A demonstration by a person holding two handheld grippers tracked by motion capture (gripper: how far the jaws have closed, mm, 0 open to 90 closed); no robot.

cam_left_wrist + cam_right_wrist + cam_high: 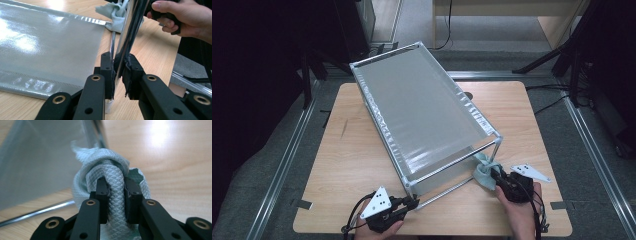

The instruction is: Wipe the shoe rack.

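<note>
Pale-green cloth point(112, 187) pinched between right gripper point(115, 195) fingers | beside rack post point(497, 150)

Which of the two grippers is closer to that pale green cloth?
The right gripper: it is clamped on the cloth at the rack's near right corner. The left gripper grips the rack's chrome post at the near left corner, away from the cloth.

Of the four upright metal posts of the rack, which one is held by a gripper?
The near-left corner post: the left gripper is shut on it. The near-right post only has the cloth beside it, held by the right gripper. Nothing holds the far posts.
</note>
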